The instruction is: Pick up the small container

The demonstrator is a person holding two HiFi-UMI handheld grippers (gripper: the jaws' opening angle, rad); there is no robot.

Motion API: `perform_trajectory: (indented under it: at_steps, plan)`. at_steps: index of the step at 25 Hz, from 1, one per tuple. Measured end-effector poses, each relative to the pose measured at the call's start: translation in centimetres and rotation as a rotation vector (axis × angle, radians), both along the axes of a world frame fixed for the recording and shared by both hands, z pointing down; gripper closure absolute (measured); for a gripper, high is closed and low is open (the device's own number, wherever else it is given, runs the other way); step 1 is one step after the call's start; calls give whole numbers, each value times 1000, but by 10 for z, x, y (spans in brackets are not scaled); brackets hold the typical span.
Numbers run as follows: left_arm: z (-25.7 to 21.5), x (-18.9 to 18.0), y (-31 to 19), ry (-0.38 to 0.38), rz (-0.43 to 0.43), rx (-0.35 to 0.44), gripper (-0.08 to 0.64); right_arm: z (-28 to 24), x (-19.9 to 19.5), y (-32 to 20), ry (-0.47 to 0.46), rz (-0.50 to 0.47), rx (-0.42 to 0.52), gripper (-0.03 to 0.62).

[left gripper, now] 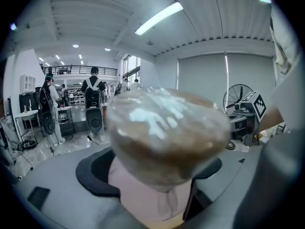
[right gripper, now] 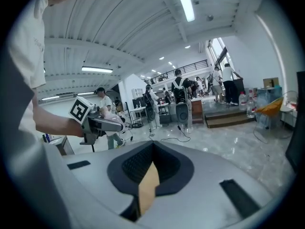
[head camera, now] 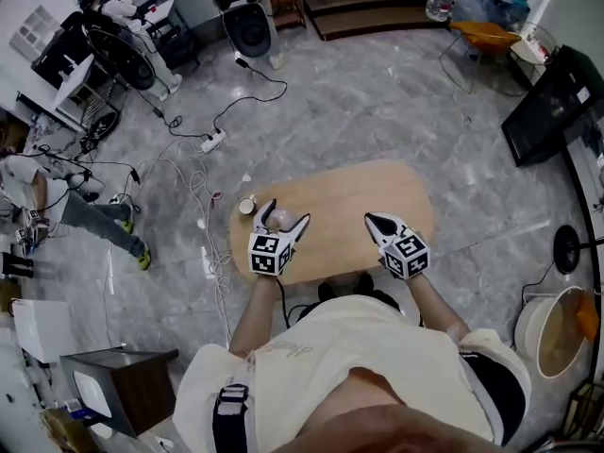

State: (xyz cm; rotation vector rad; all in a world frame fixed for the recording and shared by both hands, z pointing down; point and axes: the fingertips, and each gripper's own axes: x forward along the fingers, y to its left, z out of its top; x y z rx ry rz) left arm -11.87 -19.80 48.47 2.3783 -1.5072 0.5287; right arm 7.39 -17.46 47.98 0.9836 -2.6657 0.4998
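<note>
The small container has a pale pink body and a clear domed lid over brownish contents; it fills the left gripper view. My left gripper is shut on it, holding it up above the oval wooden table; its dark pads press the pink body on both sides. My right gripper hovers over the table's right half, jaws together with nothing between them. In the right gripper view only a sliver of table shows below the meeting pads, and the left gripper appears off to the left.
A small round cup stands at the table's left edge. A power strip with cables lies on the grey floor beyond. A fan stands at the back, a black screen at the right, a person at the left.
</note>
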Motion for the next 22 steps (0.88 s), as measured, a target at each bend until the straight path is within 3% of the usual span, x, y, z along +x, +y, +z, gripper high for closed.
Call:
perform_trajectory:
  at_steps: [7, 22]
  plan:
    - [-28, 3, -2, -4, 15, 63, 138, -28, 3, -10, -27, 9, 68, 592]
    - [-36, -5, 6, 7, 14, 86, 138, -42, 0, -11, -29, 14, 111, 592]
